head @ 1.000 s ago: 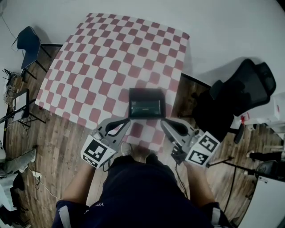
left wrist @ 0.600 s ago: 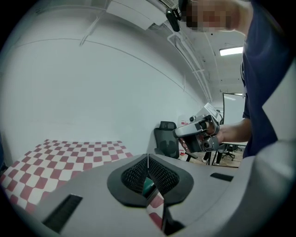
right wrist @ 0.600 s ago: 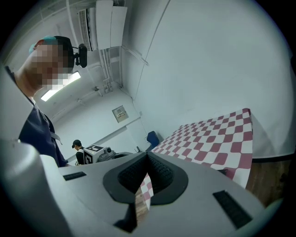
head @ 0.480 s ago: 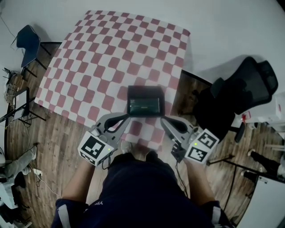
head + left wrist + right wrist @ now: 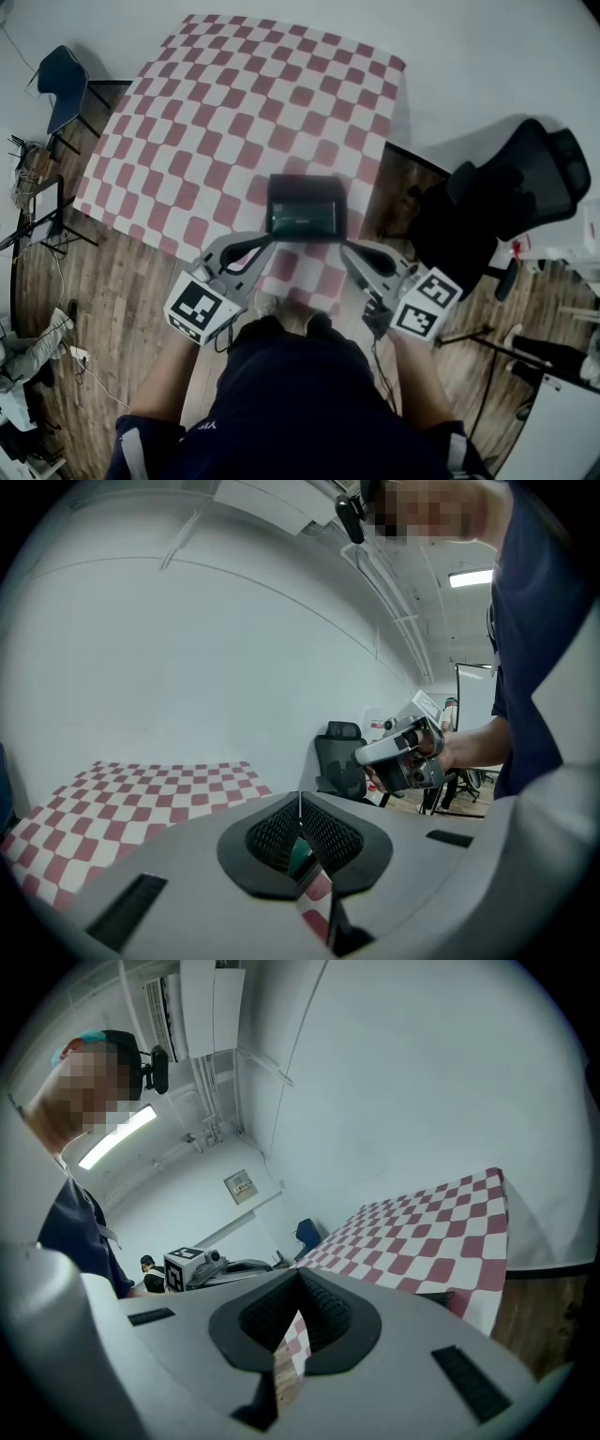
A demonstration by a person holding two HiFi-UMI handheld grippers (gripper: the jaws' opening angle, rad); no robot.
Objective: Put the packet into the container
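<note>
A black container [image 5: 306,184] stands on the checkered table near its front edge, and a dark green packet [image 5: 303,220] lies inside it. My left gripper [image 5: 269,247] is just in front of the container's left corner, jaws shut with nothing between them. My right gripper [image 5: 344,252] is in front of the right corner, also shut and empty. In the left gripper view the left gripper [image 5: 300,798] has its pads pressed together, with a sliver of green below them. In the right gripper view the right gripper [image 5: 298,1273] shows its pads closed in the same way.
The red-and-white checkered cloth [image 5: 234,103] covers the table beyond the container. A black office chair [image 5: 511,187] stands to the right, and a blue chair [image 5: 58,80] at the far left. Wooden floor [image 5: 112,291] lies in front of the table.
Hardly anything differs. Both grippers stay shut in front of the container, the right one has sunk a touch, and the packet lies where it was.
</note>
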